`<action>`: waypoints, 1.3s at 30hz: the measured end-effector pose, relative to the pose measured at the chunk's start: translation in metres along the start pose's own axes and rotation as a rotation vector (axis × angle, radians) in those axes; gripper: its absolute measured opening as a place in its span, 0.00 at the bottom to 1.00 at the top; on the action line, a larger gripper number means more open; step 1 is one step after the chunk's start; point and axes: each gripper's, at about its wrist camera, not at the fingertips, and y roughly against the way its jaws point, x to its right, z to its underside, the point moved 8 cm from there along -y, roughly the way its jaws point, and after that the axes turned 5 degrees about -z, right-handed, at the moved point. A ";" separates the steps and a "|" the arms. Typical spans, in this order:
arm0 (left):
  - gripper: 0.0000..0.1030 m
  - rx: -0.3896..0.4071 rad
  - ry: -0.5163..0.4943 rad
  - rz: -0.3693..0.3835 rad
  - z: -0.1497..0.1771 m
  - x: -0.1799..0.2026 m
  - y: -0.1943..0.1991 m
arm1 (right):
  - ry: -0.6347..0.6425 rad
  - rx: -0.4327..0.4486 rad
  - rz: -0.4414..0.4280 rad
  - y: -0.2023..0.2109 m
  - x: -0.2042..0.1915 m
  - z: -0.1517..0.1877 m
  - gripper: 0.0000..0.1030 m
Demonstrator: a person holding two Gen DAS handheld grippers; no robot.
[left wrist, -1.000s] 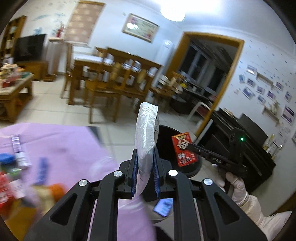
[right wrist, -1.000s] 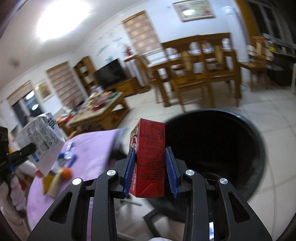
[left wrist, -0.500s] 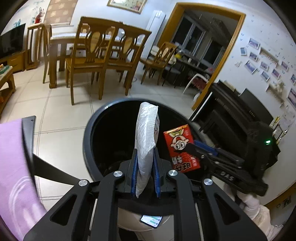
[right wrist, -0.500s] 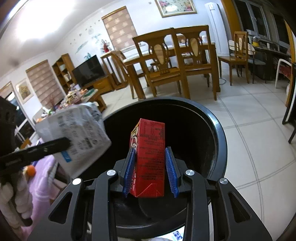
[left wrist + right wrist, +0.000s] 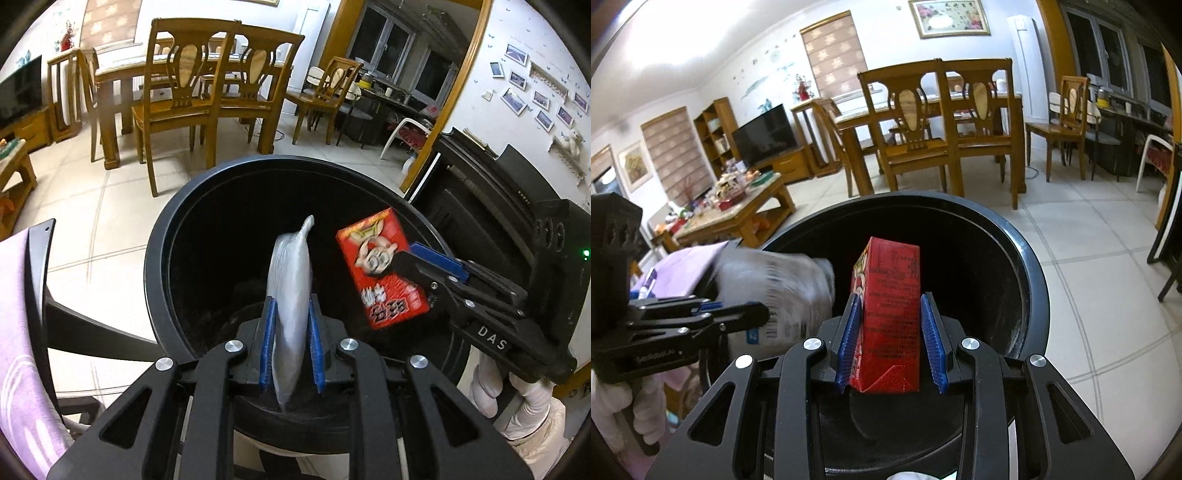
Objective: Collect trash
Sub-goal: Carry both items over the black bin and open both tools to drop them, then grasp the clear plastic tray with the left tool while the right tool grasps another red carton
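A round black trash bin point(image 5: 159, 258) stands on the tiled floor and fills the middle of both views point(image 5: 1030, 280). My left gripper point(image 5: 290, 347) is shut on a white plastic packet point(image 5: 290, 295) and holds it over the bin's mouth. My right gripper point(image 5: 888, 339) is shut on a red drink carton point(image 5: 890, 314), also over the bin. The carton point(image 5: 380, 266) shows to the right in the left wrist view. The packet point(image 5: 775, 288) shows blurred at the left in the right wrist view.
A table with a purple cloth point(image 5: 14, 332) is at the left, edged by a black frame point(image 5: 37, 295). Wooden dining chairs point(image 5: 177, 99) and a dining table stand beyond the bin. A black piano point(image 5: 509, 199) is at the right. A cluttered coffee table point(image 5: 738, 206) is at far left.
Both grippers swung from the purple table toward the bin and now hold their items lower over its mouth. The packet looks motion-blurred and sits lower between the left pads.
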 end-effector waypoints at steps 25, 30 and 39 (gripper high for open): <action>0.95 0.240 0.065 -0.149 0.038 -0.051 0.193 | 0.110 0.156 -0.161 0.086 -0.125 -0.023 0.95; 0.95 0.323 0.145 -0.266 0.064 -0.123 0.269 | 0.161 0.081 -0.331 0.084 -0.218 -0.019 0.95; 0.95 0.335 0.369 -0.537 0.135 -0.300 0.359 | 0.524 -0.030 -0.581 0.068 -0.434 0.025 0.95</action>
